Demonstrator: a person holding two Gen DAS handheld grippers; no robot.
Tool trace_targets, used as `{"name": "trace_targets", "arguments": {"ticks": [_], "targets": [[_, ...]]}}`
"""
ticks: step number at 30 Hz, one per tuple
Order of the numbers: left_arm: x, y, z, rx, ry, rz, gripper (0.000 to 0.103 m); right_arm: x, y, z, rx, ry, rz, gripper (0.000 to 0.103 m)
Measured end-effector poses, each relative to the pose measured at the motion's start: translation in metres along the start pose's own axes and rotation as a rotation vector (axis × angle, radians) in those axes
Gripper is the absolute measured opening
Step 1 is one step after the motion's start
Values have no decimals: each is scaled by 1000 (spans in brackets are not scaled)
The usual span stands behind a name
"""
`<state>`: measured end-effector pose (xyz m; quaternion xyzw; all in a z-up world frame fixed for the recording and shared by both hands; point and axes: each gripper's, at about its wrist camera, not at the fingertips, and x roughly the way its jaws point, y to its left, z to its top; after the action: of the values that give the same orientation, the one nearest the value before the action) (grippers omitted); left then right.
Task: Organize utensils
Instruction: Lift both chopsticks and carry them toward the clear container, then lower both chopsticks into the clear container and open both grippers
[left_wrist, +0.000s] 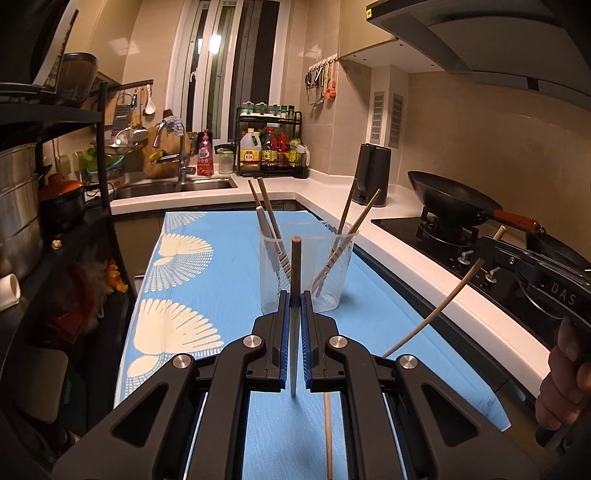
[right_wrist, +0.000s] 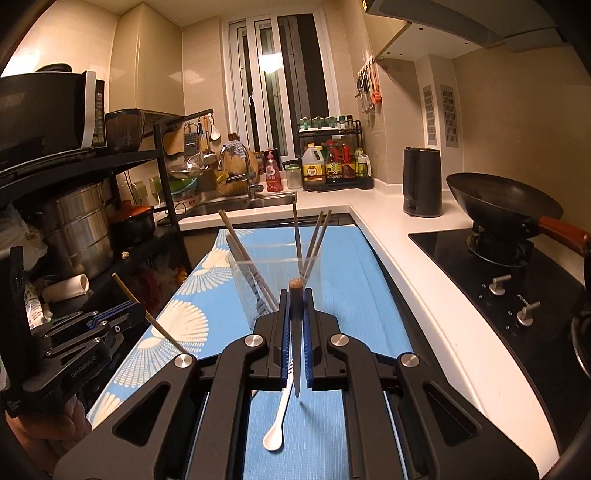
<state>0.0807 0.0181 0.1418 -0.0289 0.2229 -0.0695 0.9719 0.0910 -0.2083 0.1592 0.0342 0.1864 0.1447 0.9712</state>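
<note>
Two grippers, left gripper (left_wrist: 295, 295) and right gripper (right_wrist: 295, 295), are each pinching one chopstick (left_wrist: 295, 258); thin grips risk slipping before reaching the clear cup (left_wrist: 306, 266).

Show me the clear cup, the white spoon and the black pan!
Clear cup (left_wrist: 325, 295), left wrist view, front wall.
White spoon (right_wrist: 272, 441), right wrist view, its bowl.
Black pan (right_wrist: 498, 199), right wrist view, inside.

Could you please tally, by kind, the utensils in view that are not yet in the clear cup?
Chopsticks: 3 (left-held chopstick in the left gripper, right-held chopstick in the right gripper, loose chopstick on the blue cloth)
Spoons: 1 (white spoon on the cloth)
Total: 4
</note>
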Motion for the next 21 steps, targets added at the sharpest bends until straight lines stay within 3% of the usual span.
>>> {"name": "trace_targets", "arguments": {"ticks": [21], "targets": [[22, -4, 55, -12, 62, -56, 6, 17, -8, 60, -21, 29, 64, 7]]}}
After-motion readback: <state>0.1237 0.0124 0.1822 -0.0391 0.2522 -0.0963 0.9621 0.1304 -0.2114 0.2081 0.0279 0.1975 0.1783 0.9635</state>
